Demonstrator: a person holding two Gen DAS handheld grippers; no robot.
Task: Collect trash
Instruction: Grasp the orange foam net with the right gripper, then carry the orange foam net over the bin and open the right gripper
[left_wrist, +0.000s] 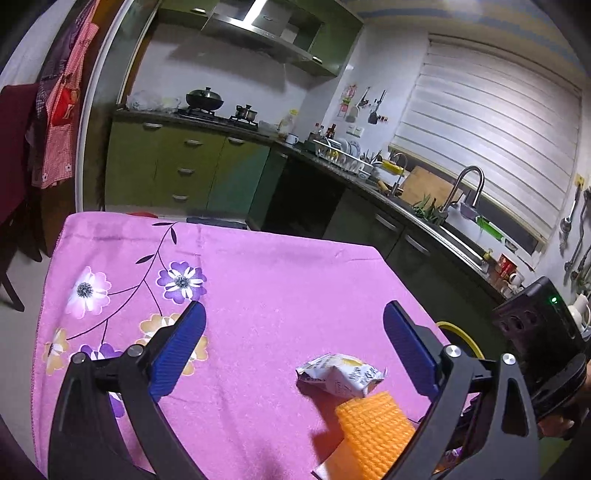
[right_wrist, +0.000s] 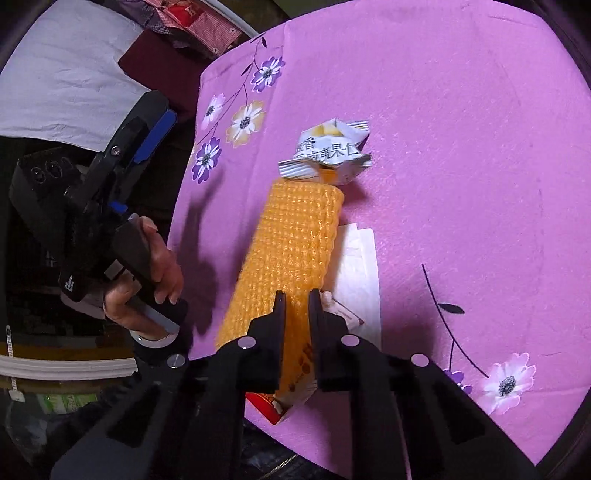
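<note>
Your right gripper (right_wrist: 297, 295) is clamped on the near end of the orange foam net (right_wrist: 295, 236), which juts out over the pink floral cloth (right_wrist: 461, 147) with its far end just beside the crumpled snack wrapper (right_wrist: 328, 155); your left gripper (left_wrist: 291, 332) hangs spread wide, holding nothing. Since the net is soft and held only at one end, it could sag or slip free if you swing it; it may also drag the white paper (right_wrist: 362, 266) lying under it. Beyond the table's far edge lie green kitchen cabinets (left_wrist: 177, 166), a stove (left_wrist: 218, 114) and a sink (left_wrist: 454, 221).

crumpled wrapper (right_wrist: 327, 153) | Chinese print, "香" and "果仁" legible (rest creased) | other labels unreadable
</note>
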